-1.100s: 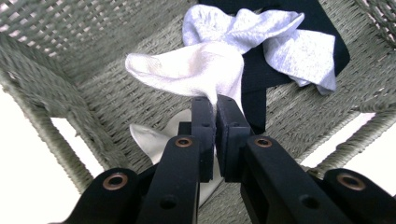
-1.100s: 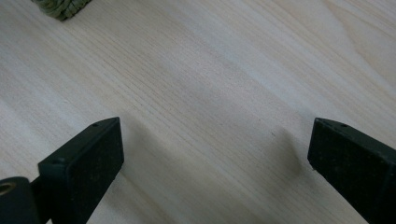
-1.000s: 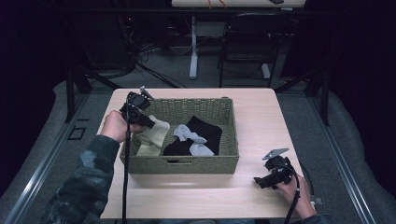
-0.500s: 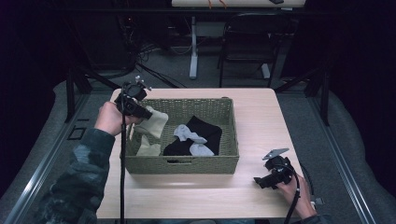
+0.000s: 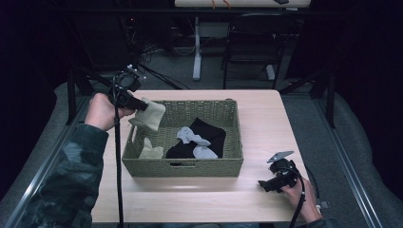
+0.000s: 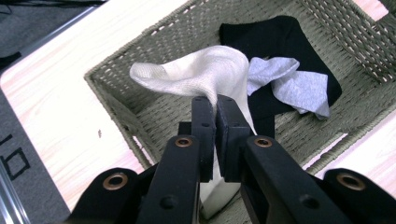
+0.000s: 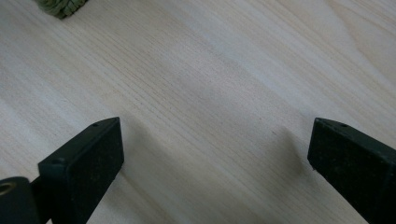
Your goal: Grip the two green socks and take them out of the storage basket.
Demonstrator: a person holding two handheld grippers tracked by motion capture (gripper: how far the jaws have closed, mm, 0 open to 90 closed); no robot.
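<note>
Cream sock (image 6: 205, 74) hangs pinched between the left gripper (image 6: 215, 105) jaws, above the basket (image 5: 183, 167), apparently to lift it out; right gripper (image 5: 266, 183) jaws stand apart, idle on the surface (image 7: 210, 70).

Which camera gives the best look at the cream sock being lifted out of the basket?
The left gripper view: the cream sock is close up, pinched between the left gripper jaws above the basket. The high view shows it small, hanging at the basket's left end. The right gripper view looks at bare table.
</note>
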